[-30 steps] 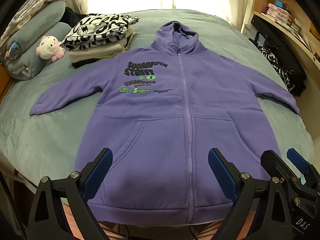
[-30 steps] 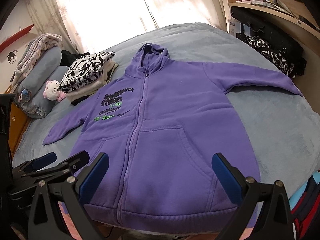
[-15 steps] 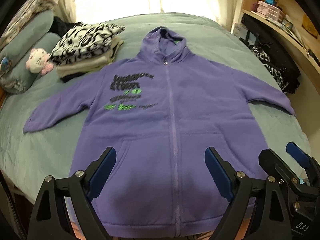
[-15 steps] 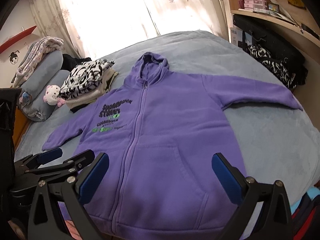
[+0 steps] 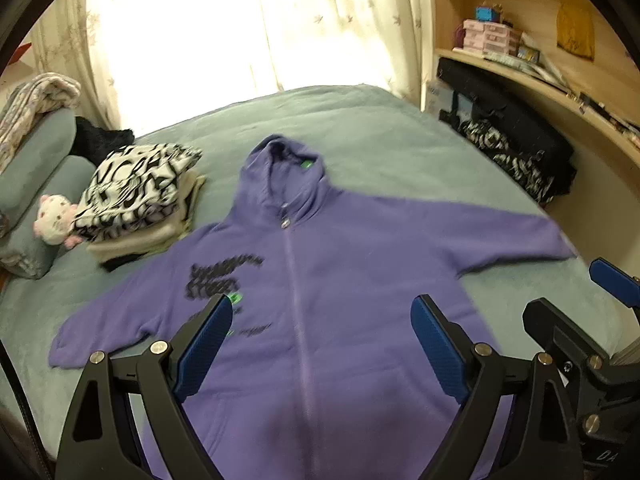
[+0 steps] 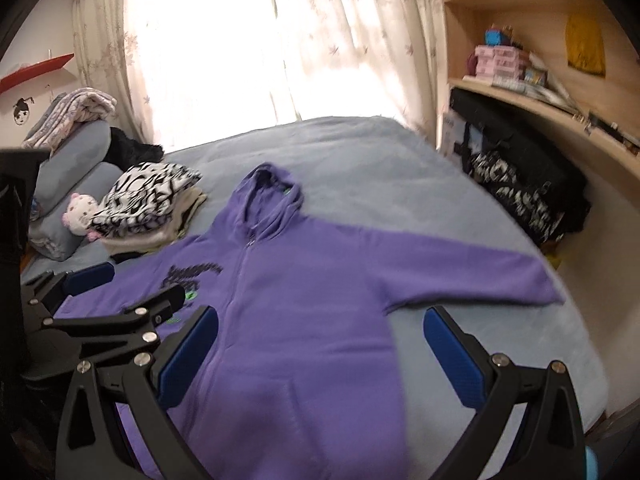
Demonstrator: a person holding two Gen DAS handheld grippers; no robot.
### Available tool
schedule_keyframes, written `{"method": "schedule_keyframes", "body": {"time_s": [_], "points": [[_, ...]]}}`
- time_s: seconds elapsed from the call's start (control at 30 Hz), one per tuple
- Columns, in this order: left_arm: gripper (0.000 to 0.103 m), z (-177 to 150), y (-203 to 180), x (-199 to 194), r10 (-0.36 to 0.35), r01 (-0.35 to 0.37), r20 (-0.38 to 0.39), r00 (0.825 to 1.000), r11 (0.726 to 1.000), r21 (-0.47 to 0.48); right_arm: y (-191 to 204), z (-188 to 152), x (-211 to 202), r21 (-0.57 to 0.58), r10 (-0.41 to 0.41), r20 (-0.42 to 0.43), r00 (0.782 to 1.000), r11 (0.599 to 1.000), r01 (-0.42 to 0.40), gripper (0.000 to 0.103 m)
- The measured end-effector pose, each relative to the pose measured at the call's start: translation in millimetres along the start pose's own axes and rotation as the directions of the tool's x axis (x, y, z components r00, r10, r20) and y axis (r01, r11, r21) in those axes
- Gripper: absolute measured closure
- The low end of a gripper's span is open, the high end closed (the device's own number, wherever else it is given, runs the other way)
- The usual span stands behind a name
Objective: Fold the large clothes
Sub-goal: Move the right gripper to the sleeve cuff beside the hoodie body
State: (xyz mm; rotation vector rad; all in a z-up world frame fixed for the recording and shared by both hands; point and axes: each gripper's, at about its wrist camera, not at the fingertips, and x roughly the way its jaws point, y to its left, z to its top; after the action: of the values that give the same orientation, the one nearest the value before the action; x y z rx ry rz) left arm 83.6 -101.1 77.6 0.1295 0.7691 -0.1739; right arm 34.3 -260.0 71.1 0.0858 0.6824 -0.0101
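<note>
A purple zip hoodie [image 5: 340, 272] [image 6: 304, 280] lies flat and face up on the grey-green bed [image 5: 384, 136], hood toward the window and both sleeves spread out. My left gripper [image 5: 320, 344] hovers open above its chest, nothing between the blue pads. My right gripper [image 6: 320, 344] also hangs open above the hoodie's right side and touches no cloth. In the right wrist view the left gripper [image 6: 132, 280] shows at the left edge. In the left wrist view the right gripper [image 5: 576, 292] shows at the right edge.
A stack of folded clothes [image 5: 140, 196] topped by a black-and-white garment sits left of the hood. A white plush toy [image 5: 54, 220] and grey pillows [image 5: 36, 168] lie further left. Dark bags [image 5: 516, 148] and a wooden shelf [image 5: 540, 80] line the right side. Curtains [image 5: 328, 20] hang behind.
Both grippers have risen and tilted up: the hoodie sits lower in both views and more of the curtains and shelf shows. Both stay open with nothing in them.
</note>
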Motion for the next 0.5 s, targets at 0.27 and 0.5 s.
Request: {"method": "schedule_keyframes", "body": {"time_s": [0.27,0.5], "points": [[0.012,35,-37,43,-0.045,0.044,-0.029,0.999,0.999,-0.022,-35,20,9,0.000,-0.102,0.059,0.993,0.995,0.102,0.000],[0.012,40,-69,98,-0.104,0.102,-0.041,0.994,0.994,-0.041,-90,18,57,0.096,-0.149,-0.028,0.988,0.984,0.151,0.000]]}}
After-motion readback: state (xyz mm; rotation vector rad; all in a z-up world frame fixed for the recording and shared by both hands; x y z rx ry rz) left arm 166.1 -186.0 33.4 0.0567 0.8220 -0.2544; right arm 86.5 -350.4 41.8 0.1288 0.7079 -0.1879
